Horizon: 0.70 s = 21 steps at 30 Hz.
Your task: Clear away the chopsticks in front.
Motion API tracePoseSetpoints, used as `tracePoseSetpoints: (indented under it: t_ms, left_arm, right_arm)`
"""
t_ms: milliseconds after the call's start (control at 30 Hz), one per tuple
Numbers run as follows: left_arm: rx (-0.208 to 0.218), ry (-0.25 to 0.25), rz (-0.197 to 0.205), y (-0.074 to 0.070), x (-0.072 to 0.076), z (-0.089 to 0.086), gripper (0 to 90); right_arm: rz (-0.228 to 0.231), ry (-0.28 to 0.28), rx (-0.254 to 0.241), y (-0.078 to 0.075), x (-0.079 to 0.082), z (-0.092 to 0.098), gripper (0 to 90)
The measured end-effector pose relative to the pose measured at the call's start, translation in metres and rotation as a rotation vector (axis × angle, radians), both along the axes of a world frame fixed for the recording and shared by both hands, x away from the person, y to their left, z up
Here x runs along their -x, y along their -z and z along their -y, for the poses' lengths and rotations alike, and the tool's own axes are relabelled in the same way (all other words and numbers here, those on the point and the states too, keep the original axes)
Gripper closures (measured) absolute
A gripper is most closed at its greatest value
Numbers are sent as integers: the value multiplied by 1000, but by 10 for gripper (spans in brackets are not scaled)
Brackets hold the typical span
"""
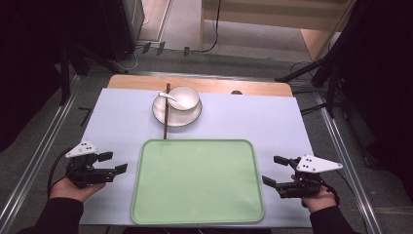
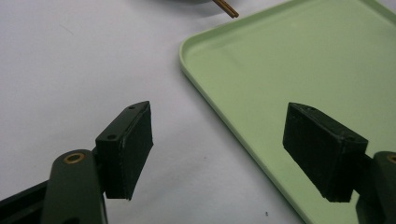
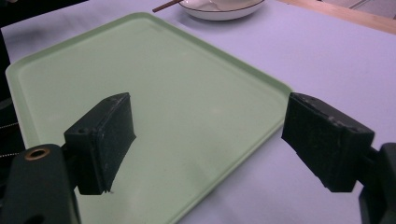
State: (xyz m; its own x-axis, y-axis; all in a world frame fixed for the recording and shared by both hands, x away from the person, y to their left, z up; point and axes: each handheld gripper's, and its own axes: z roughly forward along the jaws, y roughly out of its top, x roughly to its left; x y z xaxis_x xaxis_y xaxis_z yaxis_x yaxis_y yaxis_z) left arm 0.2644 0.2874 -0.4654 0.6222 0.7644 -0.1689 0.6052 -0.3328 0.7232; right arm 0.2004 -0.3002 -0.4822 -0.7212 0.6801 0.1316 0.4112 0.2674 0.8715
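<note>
A counter (image 1: 112, 122) covered by a pale lilac sheet was shown, a strip of bare wood being left exposed along its far edge. A light green tray (image 1: 197, 181), rectangular with rounded corners and nothing on it, was laid at the near centre of the sheet. Beyond the tray's far left corner a white plate (image 1: 192, 117) was set, and a white bowl (image 1: 184, 97) was stood on it. A white spoon (image 1: 168, 97) was rested in the bowl with its handle directed left over the rim. Brown chopsticks (image 1: 166, 114) were laid across the plate's left side, their near tips being brought almost to the tray's far edge. The left gripper (image 1: 113, 163) was held just left of the tray, its fingers (image 2: 126, 149) spread wide apart with nothing between them. The right gripper (image 1: 275, 170) was held just right of the tray, its fingers (image 3: 105, 140) likewise parted widely and empty.
</note>
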Motion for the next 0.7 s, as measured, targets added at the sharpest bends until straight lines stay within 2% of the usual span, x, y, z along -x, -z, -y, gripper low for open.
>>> tracePoseSetpoints:
  t_ms: [700]
  left_arm:
    - [10, -4, 15, 0, 0, -3, 240]
  right_arm:
    - [-8, 0, -2, 0, 0, 0, 171]
